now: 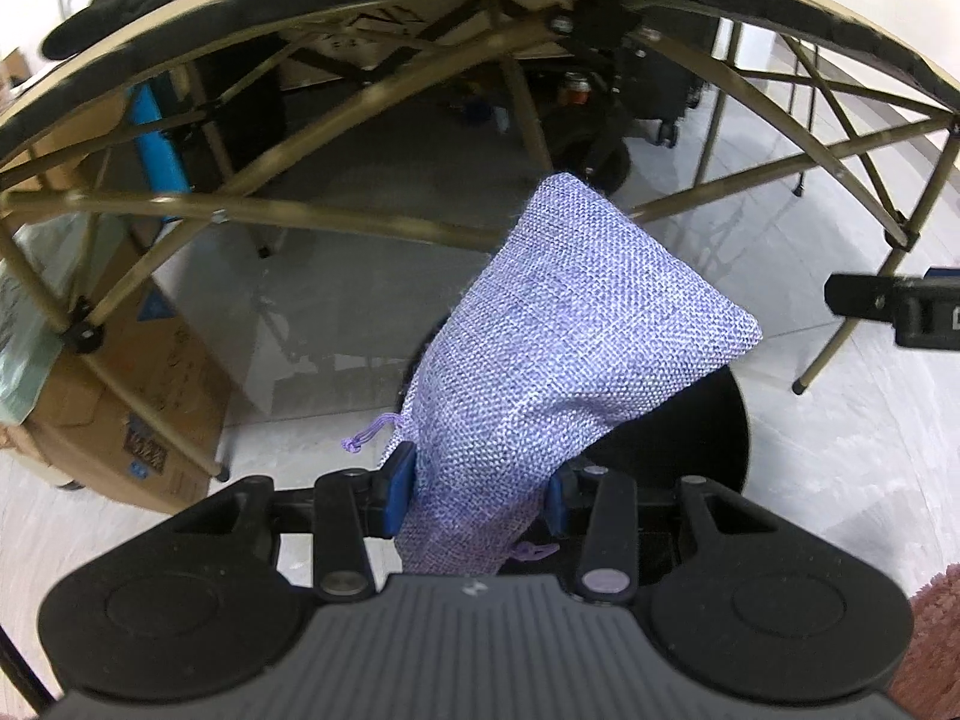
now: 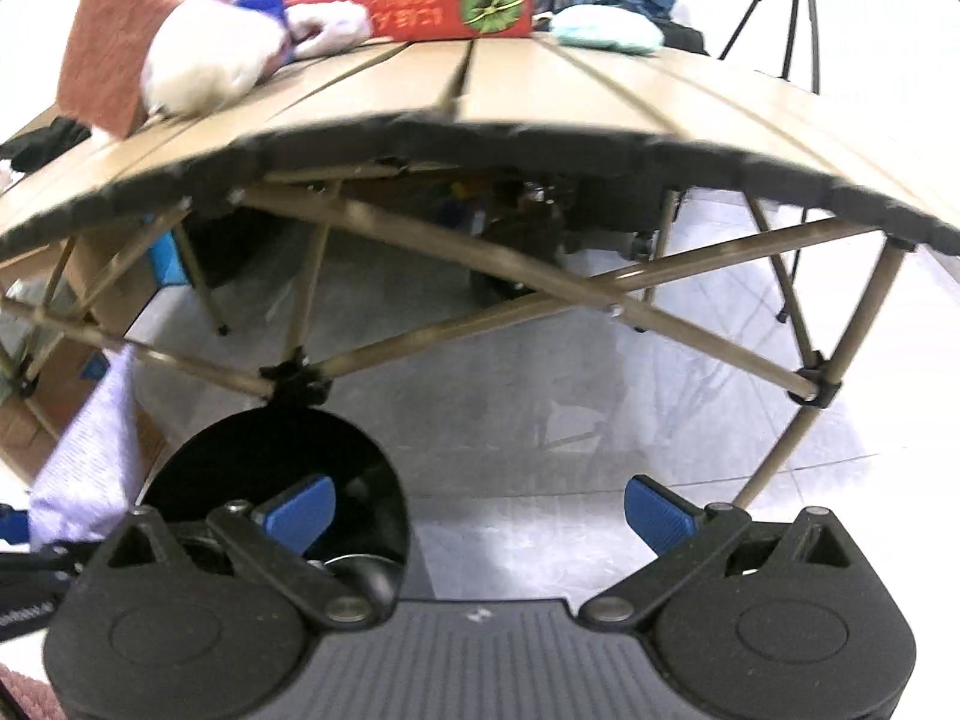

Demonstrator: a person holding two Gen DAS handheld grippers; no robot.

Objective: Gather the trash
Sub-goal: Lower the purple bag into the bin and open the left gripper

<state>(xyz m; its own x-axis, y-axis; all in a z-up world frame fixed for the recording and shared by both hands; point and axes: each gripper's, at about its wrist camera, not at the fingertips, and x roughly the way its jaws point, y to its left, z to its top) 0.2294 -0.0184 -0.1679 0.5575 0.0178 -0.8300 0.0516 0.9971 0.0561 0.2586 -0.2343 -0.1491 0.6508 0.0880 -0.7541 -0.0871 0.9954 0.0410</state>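
Left gripper [image 1: 477, 495] pinches a lavender drawstring pouch [image 1: 558, 348] over the black bin [image 2: 276, 468], whereas the right gripper [image 2: 477, 507] gapes empty below a red box [image 2: 444, 9].

left gripper [image 1: 477, 495]: black arms, blue pads, silver screws, grey ridged base | right gripper [image 2: 477, 507]: same black arms, blue pads above its grey ridged base

Both wrist views look steeply down, close in front of the folding table [image 1: 384, 6]; both share its frame [image 2: 540, 294].
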